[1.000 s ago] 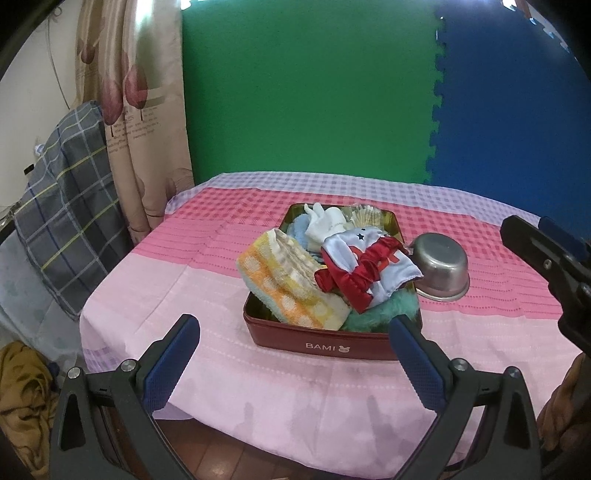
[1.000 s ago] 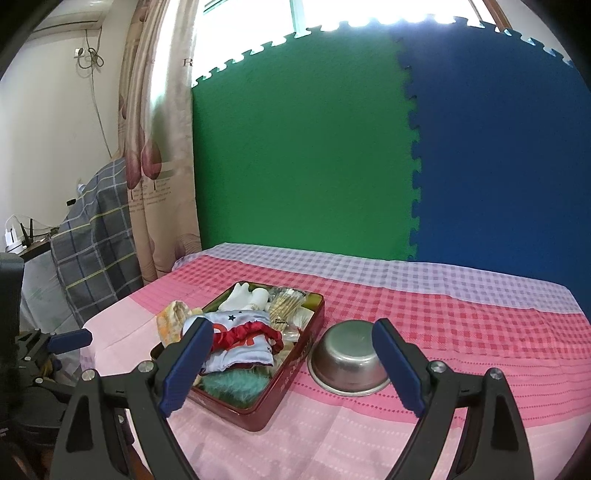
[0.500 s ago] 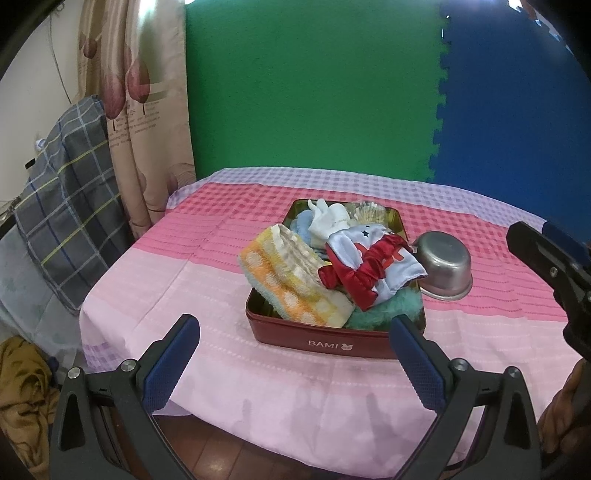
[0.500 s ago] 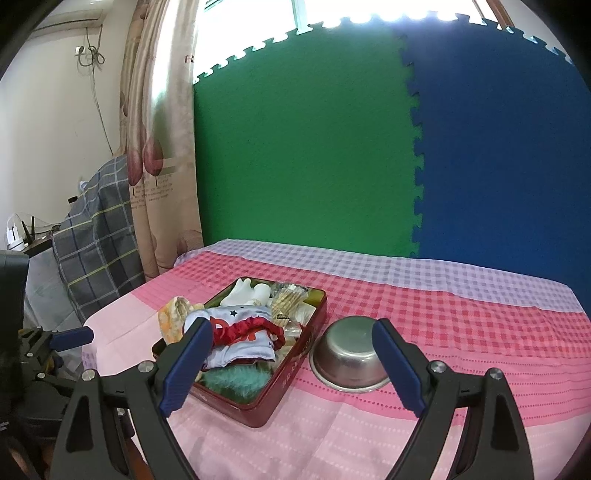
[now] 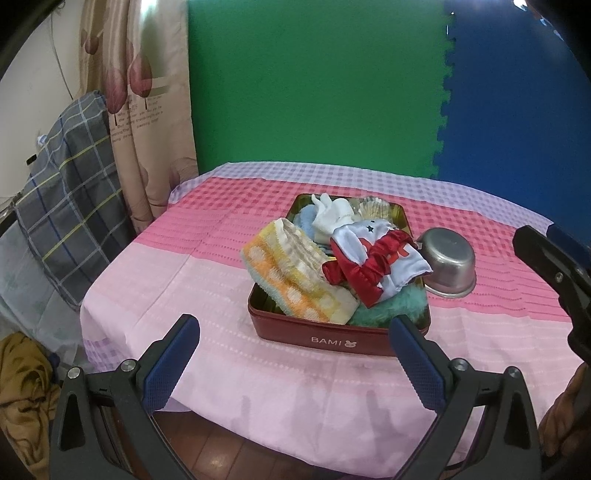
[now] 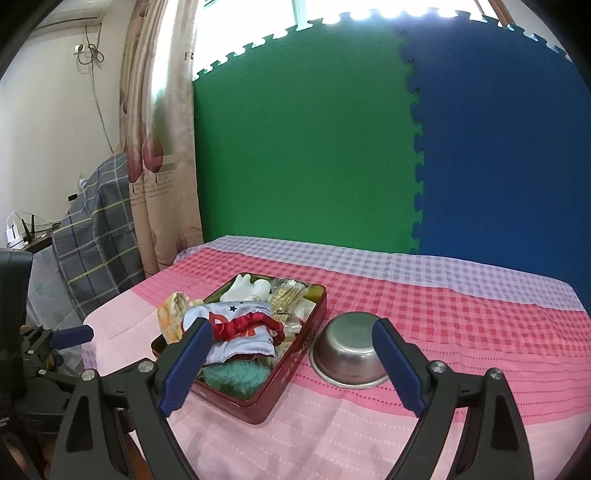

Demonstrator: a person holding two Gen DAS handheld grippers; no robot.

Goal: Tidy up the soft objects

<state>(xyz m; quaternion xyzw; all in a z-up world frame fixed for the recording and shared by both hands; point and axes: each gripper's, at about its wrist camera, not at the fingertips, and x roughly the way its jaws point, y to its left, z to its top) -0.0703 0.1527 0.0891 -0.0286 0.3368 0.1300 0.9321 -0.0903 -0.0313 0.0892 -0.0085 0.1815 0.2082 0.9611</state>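
All soft things lie heaped in the tin [image 5: 334,338]; the bowl [image 5: 448,264] beside it holds nothing visible. Your left claw [image 5: 293,363] and right claw [image 6: 291,365] both gape, grasping nothing. This fits a sorting either ahead or finished.

Green foam matting [image 6: 303,155] and blue foam matting [image 6: 498,158] interlock to cover the back wall, bright window light [image 6: 369,9] spilling over their top edge. A beige patterned curtain [image 6: 159,147] hangs at left beside a grey plaid cloth [image 5: 70,192]; wooden floor [image 5: 236,458] below

Both wrist views share the tin [image 5: 334,338].
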